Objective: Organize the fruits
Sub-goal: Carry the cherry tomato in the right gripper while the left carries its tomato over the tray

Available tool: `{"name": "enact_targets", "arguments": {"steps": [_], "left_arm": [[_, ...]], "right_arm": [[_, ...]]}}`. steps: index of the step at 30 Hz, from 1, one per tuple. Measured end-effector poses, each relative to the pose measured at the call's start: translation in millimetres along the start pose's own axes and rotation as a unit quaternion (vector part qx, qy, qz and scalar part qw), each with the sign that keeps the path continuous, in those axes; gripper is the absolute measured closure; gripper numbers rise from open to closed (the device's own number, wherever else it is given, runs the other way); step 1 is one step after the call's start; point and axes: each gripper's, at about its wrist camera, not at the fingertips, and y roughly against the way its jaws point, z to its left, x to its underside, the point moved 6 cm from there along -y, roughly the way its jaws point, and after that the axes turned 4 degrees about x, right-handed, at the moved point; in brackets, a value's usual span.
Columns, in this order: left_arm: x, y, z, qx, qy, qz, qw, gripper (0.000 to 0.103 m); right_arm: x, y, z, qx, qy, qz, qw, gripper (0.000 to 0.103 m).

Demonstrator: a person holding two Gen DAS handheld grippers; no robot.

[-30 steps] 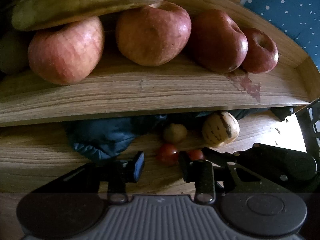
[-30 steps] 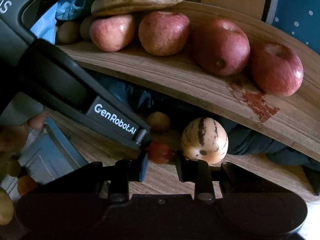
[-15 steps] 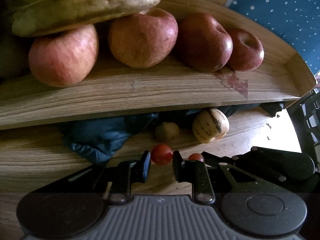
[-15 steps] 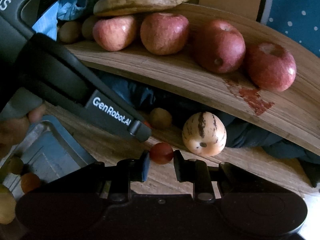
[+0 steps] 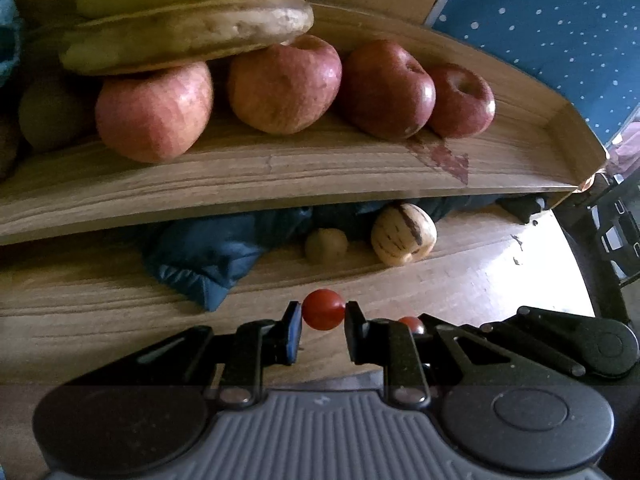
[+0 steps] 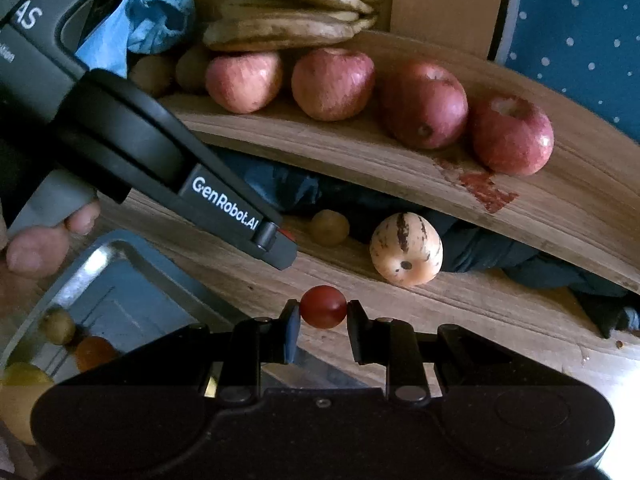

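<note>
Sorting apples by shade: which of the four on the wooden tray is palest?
The leftmost apple, tucked under the bananas: pale pink with yellowish streaks, while the two rightmost are deep red.

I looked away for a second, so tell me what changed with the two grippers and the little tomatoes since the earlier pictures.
The left gripper has closed on a cherry tomato that it earlier only straddled. The right gripper, already around its own cherry tomato, now pinches it. Both tomatoes look raised off the wooden table. The apples, bananas and striped melon stayed in place.
</note>
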Motion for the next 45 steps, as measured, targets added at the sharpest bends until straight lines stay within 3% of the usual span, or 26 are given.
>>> {"name": "enact_targets", "arguments": {"steps": [20, 45], "left_arm": [[44, 42, 16, 0.011, -0.012, 0.006, 0.9999, 0.078], [66, 40, 13, 0.017, -0.037, 0.027, 0.9988, 0.078]], "right_arm": [[19, 32, 38, 0.025, -0.044, 0.003, 0.999, 0.076], [54, 51, 41, 0.061, -0.085, 0.033, 0.994, 0.076]]}}
